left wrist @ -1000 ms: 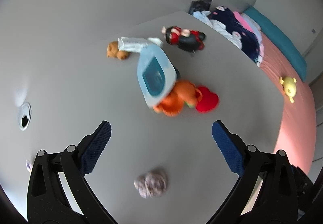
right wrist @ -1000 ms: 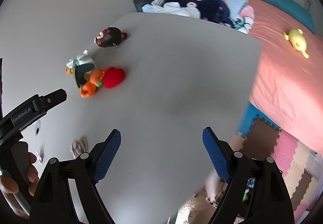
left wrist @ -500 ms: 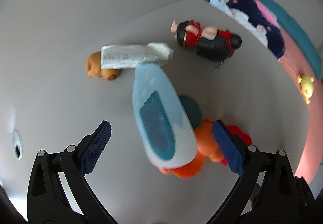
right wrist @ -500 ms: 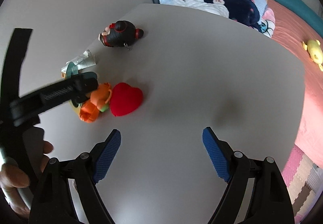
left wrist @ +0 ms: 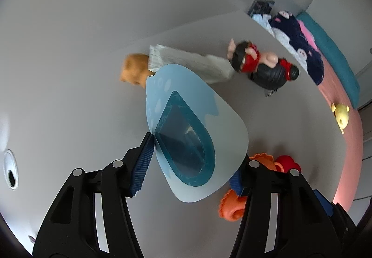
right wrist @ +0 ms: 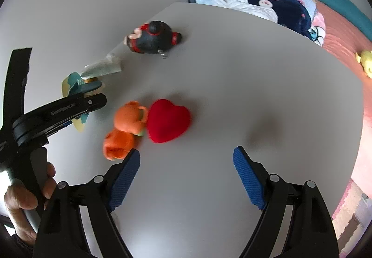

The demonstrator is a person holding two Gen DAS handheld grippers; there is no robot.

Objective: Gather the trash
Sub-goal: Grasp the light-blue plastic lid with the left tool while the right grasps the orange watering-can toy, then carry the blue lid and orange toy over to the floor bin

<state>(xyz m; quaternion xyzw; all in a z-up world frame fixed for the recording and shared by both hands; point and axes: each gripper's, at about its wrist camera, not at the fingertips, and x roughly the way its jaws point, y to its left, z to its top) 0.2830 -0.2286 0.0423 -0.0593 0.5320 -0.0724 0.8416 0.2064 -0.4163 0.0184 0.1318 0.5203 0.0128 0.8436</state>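
A light-blue blister pack (left wrist: 197,123) with a dark teal window fills the left wrist view. My left gripper (left wrist: 190,165) has its jaws closed in on the pack's two edges; one blue pad (left wrist: 143,162) touches its left edge, the other is partly hidden behind it. A crumpled silver wrapper (left wrist: 186,64) lies behind the pack. In the right wrist view the left gripper (right wrist: 76,104) holds the pack (right wrist: 69,83) beside the wrapper (right wrist: 102,67). My right gripper (right wrist: 186,179) is open and empty above the grey table (right wrist: 255,83).
An orange plush (right wrist: 126,127) and a red heart cushion (right wrist: 168,120) lie just ahead of my right gripper. A black-and-red doll (right wrist: 153,37) lies farther back. A small brown plush (left wrist: 133,69) sits behind the pack. A bed with clothes (right wrist: 279,2) borders the table's far side.
My left gripper moved forward to the blister pack and its jaws narrowed onto it. My right gripper moved forward over the table, staying open.
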